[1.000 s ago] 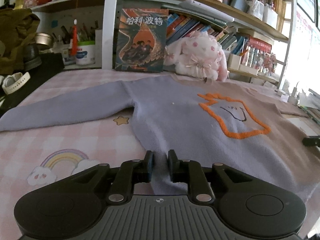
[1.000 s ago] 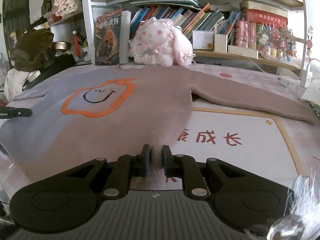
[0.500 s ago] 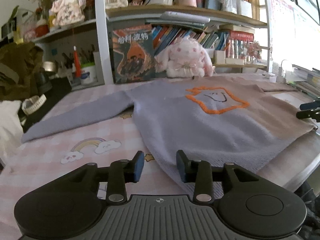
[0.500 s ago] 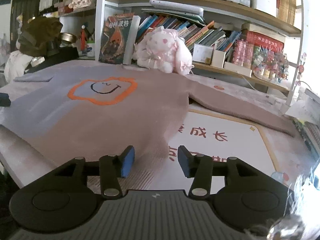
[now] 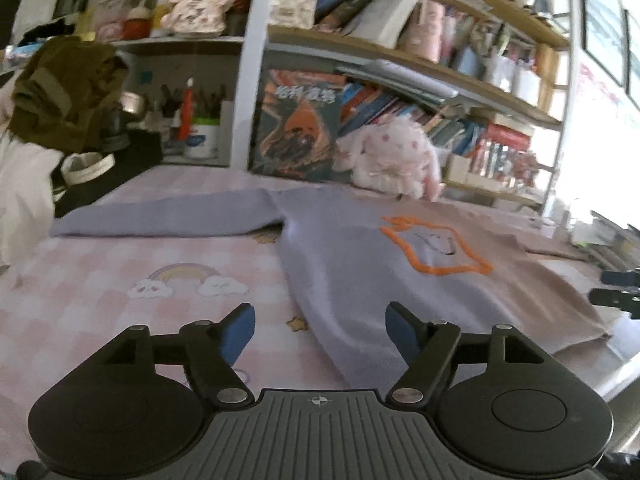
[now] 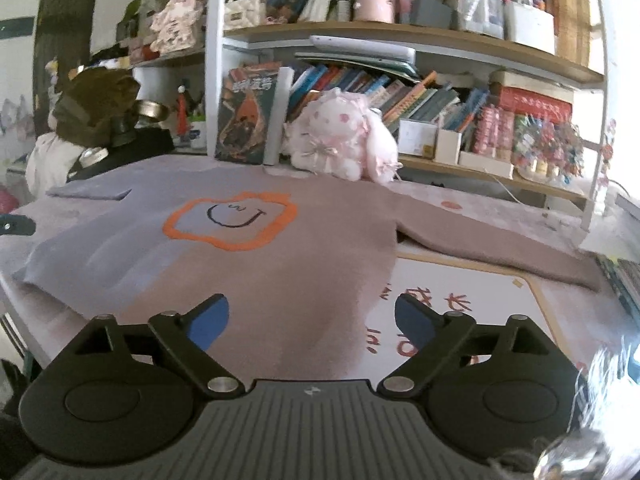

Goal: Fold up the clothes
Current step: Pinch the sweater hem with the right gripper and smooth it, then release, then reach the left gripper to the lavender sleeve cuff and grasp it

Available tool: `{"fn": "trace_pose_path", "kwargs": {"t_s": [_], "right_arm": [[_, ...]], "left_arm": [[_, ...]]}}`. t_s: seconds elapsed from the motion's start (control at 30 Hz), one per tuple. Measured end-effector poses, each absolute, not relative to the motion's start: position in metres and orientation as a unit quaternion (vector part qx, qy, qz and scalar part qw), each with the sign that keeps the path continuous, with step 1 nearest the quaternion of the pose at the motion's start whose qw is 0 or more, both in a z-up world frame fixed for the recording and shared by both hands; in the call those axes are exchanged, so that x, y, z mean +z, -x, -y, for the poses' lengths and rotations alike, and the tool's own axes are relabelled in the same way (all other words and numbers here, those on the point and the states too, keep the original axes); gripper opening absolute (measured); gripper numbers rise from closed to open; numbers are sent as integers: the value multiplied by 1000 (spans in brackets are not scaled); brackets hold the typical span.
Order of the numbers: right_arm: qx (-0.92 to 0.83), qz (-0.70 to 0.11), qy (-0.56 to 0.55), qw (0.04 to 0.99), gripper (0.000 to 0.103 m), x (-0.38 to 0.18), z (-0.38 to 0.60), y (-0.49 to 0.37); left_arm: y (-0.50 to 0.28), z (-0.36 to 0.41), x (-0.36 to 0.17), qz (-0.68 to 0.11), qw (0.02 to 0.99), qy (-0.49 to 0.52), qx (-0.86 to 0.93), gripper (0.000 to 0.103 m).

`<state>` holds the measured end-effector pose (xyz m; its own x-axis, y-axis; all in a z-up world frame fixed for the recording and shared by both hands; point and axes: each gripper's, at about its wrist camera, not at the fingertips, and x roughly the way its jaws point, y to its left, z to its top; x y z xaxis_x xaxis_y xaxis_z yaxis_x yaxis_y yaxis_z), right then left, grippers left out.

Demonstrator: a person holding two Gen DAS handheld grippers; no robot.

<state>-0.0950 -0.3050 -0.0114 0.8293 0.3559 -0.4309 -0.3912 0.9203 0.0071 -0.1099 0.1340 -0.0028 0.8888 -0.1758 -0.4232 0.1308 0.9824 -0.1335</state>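
Presently, the lilac-and-taupe knitted sweater with an orange outline motif [image 5: 400, 272] lies flat, sleeves outstretched, on the pink checked table cover [image 5: 100, 280], while the left gripper [image 5: 320, 326] and right gripper [image 6: 312, 320] hover spread wide, holding nothing.

Left tongs [image 5: 320, 330] wide apart, empty, above sweater [image 5: 384, 280] hem, sweater flat w/ sleeve out.

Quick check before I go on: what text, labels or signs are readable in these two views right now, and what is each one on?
"哈利·波特": cover of the dark book standing on the shelf, blurred but legible.
Large red characters on the white table mat: cut off by the sweater and the right gripper, not readable.
Book spines, the red box and the white tub: too small or blurred.
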Motion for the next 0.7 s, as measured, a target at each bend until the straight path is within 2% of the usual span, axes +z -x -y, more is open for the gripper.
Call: {"fn": "trace_pose_path", "kwargs": {"t_s": [0.2,0.7], "right_arm": [[201,-218,38,954,97,-12,298,90],[224,-179,55,956,99,17,265,29]], "left_arm": [[108,-134,-5,-216,971,60,-79,86],[59,-150,2,-210,975,53,-43,87]]}}
